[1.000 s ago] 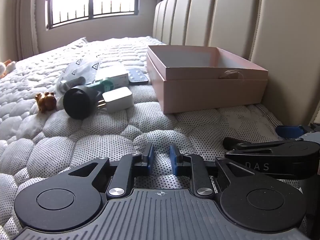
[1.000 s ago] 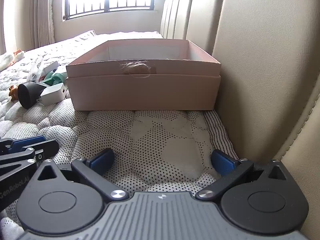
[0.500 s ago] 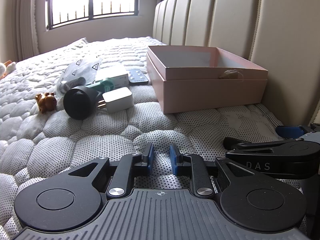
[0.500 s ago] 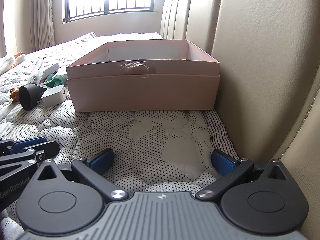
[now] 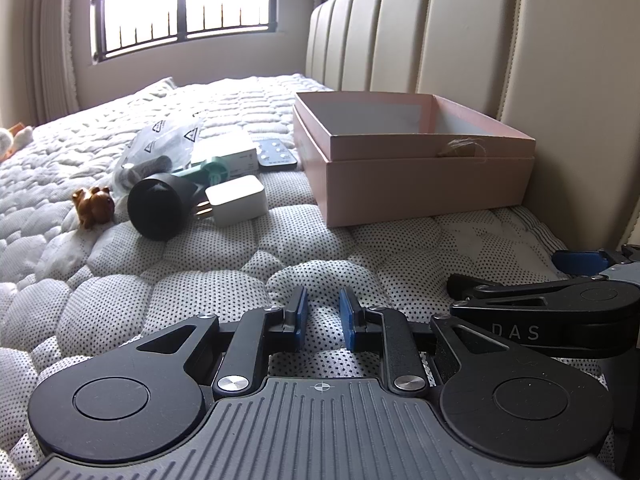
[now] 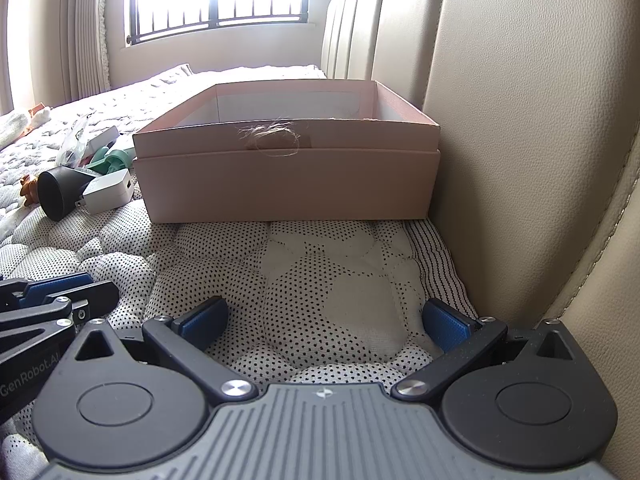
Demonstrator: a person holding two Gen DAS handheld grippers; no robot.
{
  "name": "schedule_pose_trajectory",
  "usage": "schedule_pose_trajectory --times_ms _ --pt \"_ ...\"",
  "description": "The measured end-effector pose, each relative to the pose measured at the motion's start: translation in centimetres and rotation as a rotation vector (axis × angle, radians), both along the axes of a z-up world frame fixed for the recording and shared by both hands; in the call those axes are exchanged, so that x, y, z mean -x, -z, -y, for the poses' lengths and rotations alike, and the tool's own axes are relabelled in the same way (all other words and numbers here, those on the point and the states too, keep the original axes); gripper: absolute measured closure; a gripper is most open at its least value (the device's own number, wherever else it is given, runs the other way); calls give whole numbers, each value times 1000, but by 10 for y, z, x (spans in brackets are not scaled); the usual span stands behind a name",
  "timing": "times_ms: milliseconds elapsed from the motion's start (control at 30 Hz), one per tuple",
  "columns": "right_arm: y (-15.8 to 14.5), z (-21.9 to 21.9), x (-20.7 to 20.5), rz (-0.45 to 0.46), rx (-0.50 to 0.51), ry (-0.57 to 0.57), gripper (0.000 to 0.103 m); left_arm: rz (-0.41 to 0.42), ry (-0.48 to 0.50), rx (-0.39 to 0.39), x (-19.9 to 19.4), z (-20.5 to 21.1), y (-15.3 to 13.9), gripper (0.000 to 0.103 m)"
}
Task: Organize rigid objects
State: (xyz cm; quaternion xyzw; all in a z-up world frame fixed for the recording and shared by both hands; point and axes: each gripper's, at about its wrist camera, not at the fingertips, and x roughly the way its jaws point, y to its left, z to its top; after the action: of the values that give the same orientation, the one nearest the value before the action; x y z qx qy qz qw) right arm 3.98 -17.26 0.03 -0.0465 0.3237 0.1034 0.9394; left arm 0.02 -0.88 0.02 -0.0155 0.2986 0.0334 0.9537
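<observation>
Home bedroom: quilted mattress (image 5: 200,300), padded headboard (image 5: 520,40).

My left wrist view sits low over the bed (image 5: 224,272), facing the pink box (image 5: 420,188) at one o'clock. My right view looks at the same box (image 6: 288,184) dead ahead, nearer, at twelve.

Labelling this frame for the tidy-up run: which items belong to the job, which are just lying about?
Job:
- pink box, open
- white charger
- black cylinder
- remote
- brown animal figurine
- white carton

Lying about:
- plastic bag
- headboard
- window
</observation>
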Motion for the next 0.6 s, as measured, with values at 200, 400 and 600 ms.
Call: schedule_pose_trajectory --times_ms 200,400,600 --pt "0 0 0 0 0 0 0 0 0 0 0 1 0 82" --pt "0 0 2 7 -2 -1 0 0 0 -3 0 1 0 82" --pt "-2 1 1 8 0 -1 0 -5 2 1 0 -1 0 82"
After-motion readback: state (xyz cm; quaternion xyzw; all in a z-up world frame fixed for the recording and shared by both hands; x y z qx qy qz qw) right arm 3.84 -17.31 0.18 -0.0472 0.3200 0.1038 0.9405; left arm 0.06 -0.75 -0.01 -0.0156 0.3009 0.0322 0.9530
